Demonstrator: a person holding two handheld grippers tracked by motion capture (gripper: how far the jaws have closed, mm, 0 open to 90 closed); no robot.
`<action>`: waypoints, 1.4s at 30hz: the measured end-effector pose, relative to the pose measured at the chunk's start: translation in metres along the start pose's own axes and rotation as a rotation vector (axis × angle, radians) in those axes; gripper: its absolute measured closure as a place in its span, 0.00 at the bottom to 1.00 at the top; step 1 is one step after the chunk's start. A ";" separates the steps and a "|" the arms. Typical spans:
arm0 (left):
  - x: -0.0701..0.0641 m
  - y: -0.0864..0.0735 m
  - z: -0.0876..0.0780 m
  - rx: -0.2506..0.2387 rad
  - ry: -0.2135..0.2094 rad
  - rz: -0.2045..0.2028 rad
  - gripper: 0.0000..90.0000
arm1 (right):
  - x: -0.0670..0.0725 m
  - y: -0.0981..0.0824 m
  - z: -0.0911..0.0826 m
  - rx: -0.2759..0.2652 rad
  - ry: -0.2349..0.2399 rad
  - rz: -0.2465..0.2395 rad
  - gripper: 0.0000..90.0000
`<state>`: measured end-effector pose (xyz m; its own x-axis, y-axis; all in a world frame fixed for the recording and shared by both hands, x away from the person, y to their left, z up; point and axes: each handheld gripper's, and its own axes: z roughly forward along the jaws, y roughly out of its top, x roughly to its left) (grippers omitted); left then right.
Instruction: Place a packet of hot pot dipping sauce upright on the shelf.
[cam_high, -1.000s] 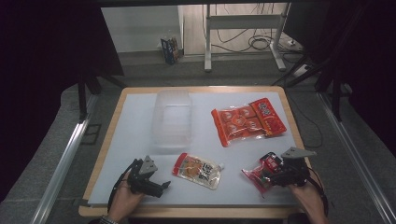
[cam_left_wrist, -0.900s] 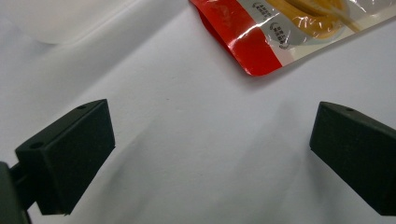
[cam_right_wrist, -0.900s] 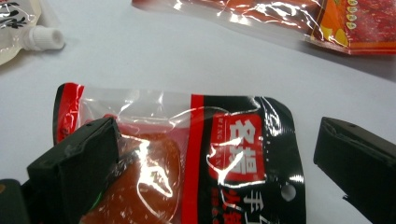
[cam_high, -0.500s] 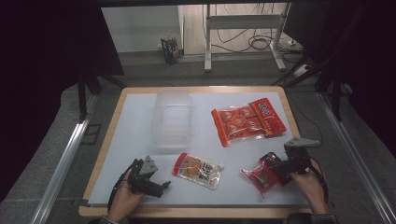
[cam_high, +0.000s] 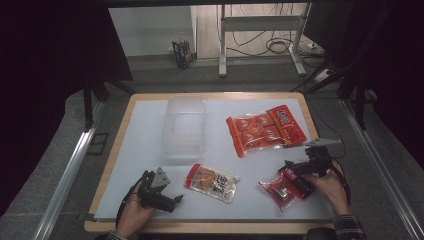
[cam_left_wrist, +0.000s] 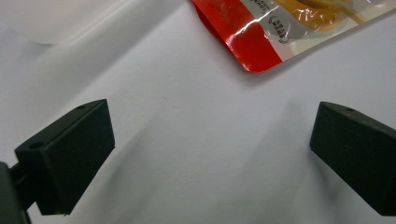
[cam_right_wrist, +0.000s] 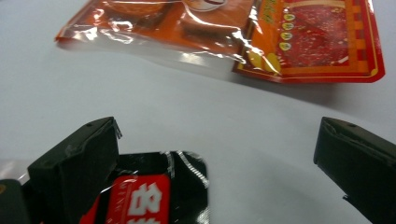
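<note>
Glossy foil and film on a matt white sheet

We see the red packet (cam_right_wrist: 154, 196) by our right gripper (cam_right_wrist: 215, 163) in shiny, crinkled film, like the orange pack (cam_right_wrist: 224, 32) and the pouch (cam_left_wrist: 280, 28); the tub (cam_high: 185, 125) is cloudy clear plastic, the table (cam_high: 145, 135) top smooth matt white with a wood rim, and the left gripper (cam_left_wrist: 210, 149) has matt black plastic jaws.

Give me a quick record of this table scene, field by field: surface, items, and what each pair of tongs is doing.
surface: white table top with a wooden edge
container: clear plastic tub, empty, upright
large packet: orange-red snack bag, lying flat
middle packet: red-edged clear pouch, flat
near packet: red and black packet
left tongs: open, over bare table beside the pouch
right tongs: open, over the red and black packet's corner
</note>
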<state>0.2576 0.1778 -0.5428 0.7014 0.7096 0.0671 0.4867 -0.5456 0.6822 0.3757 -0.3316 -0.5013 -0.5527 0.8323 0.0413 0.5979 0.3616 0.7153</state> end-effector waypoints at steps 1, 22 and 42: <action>0.000 0.000 0.000 0.000 -0.001 0.001 0.00 | -0.002 0.001 0.001 0.004 0.001 0.004 0.01; -0.001 0.000 0.001 0.004 0.000 0.010 0.00 | -0.047 0.028 0.036 0.074 0.025 0.110 0.10; -0.003 0.000 0.002 0.012 0.006 0.029 0.00 | -0.057 0.074 0.064 0.094 0.072 0.121 0.48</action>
<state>0.2567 0.1744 -0.5446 0.7124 0.6958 0.0913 0.4724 -0.5717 0.6708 0.4881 -0.3255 -0.4952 -0.5113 0.8414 0.1751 0.7125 0.3011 0.6338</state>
